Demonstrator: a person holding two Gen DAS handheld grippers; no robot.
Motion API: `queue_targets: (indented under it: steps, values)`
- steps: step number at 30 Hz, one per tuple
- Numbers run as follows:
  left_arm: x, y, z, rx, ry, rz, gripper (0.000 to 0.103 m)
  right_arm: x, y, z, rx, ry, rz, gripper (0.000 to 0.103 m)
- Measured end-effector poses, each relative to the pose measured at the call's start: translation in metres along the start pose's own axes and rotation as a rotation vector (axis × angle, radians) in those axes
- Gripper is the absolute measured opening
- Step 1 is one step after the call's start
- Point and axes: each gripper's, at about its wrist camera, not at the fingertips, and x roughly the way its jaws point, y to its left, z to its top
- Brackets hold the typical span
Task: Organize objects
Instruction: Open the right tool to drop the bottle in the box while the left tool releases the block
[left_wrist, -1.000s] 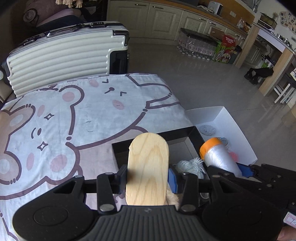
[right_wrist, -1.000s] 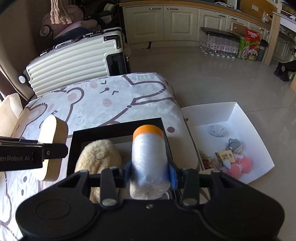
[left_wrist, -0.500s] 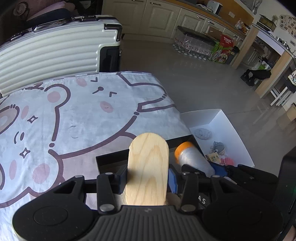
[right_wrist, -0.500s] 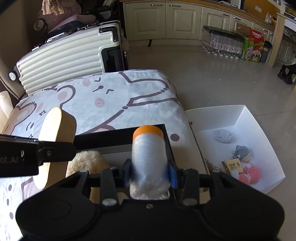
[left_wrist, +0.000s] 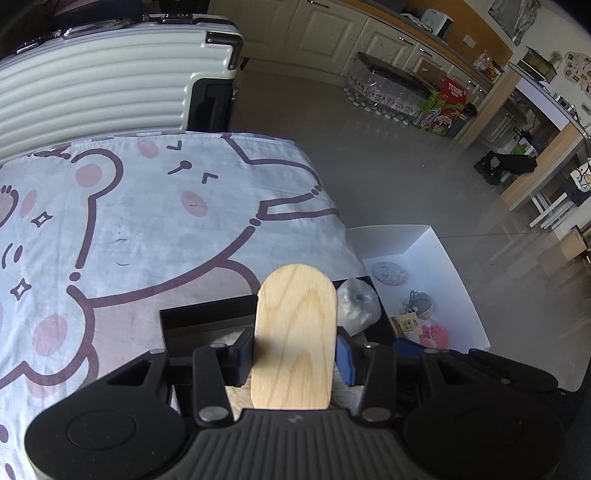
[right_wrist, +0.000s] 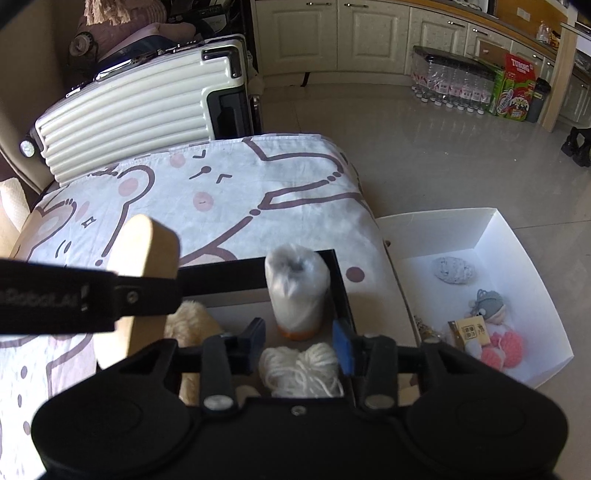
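My right gripper (right_wrist: 298, 341) has let the plastic roll (right_wrist: 297, 291) go upright in the black box (right_wrist: 341, 291), jaws apart, so I'd withdraw straight while my left gripper (left_wrist: 295, 360) clamps the wooden board (left_wrist: 295, 332).

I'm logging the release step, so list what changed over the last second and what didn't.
The right gripper let go of the plastic-wrapped roll: its jaws, shut on it a second ago, now stand open, and the roll stands orange end down in the black box. The left gripper remains shut on the wooden board. The white box and its toys are unchanged.
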Motion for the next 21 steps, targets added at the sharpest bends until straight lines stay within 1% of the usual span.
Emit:
queue_targets:
  steps: [3, 8, 11, 13, 14, 17, 21]
  values:
    - [0.006, -0.007, -0.001, -0.012, 0.006, -0.013, 0.045, -0.006, -0.004, -0.002, 0.001, 0.007, 0.009, 0.035]
    - [0.018, -0.013, -0.003, -0.064, 0.019, -0.042, 0.045, -0.010, -0.014, -0.006, 0.008, 0.014, 0.005, 0.034]
    - [0.026, -0.015, -0.005, -0.084, 0.022, -0.043, 0.045, -0.010, -0.019, -0.007, 0.013, 0.019, 0.002, 0.034]
    - [0.031, -0.015, -0.005, -0.095, 0.041, -0.049, 0.054, -0.010, -0.022, -0.008, 0.017, 0.025, 0.004, 0.034]
    - [0.031, -0.015, -0.005, -0.092, 0.042, -0.048, 0.060, -0.009, -0.023, -0.009, 0.016, 0.028, 0.004, 0.034]
    - [0.029, -0.018, -0.004, -0.063, 0.029, -0.020, 0.060, -0.007, -0.024, -0.009, 0.015, 0.035, 0.003, 0.034]
    - [0.028, -0.017, -0.005, -0.052, 0.042, -0.002, 0.060, -0.007, -0.023, -0.009, 0.016, 0.035, 0.007, 0.034]
